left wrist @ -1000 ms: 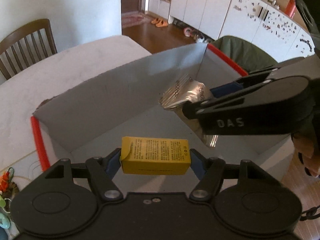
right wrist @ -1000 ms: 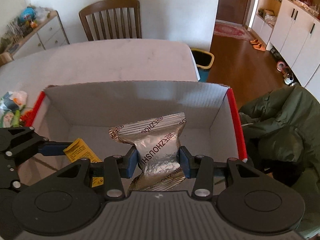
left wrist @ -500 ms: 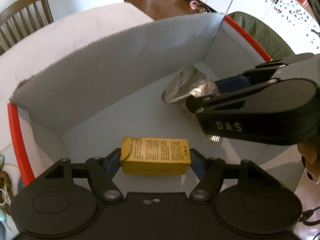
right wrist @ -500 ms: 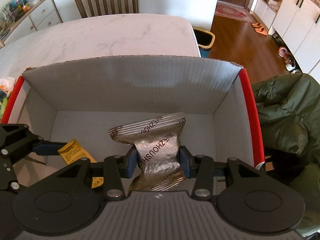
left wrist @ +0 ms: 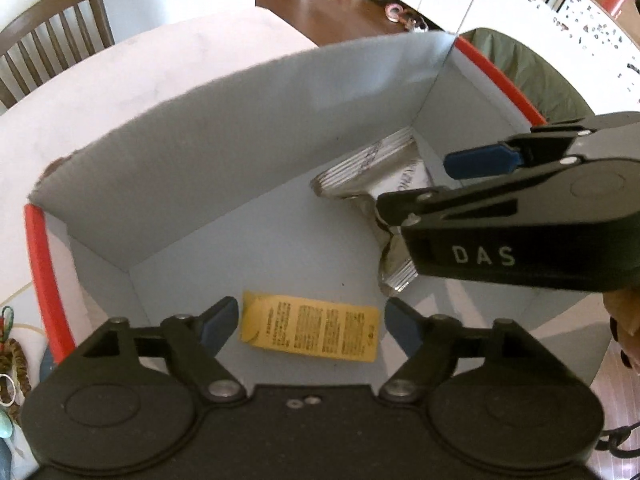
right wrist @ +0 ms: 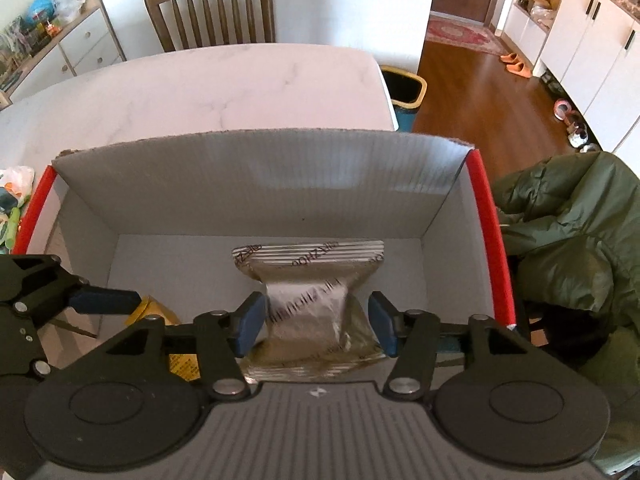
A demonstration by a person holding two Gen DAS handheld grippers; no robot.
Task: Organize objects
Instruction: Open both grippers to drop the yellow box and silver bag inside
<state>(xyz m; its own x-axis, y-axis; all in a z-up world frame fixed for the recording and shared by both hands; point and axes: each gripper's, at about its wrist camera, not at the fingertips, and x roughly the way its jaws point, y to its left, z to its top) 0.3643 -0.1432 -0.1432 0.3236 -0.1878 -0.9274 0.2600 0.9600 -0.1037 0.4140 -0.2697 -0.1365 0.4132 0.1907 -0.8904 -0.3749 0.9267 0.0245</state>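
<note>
Now my left hand-held gripper (left wrist: 310,322) is spread wide around the yellow carton (left wrist: 309,331), which lies flat on the floor of the box (left wrist: 192,152), untouched by either finger. My right hand-held gripper (right wrist: 316,326) likewise gapes around the silver packet (right wrist: 308,280), resting near the box's right wall.

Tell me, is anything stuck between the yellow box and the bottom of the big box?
Nothing visible is. The yellow box lies on the big box floor, between the open left gripper fingers.
</note>
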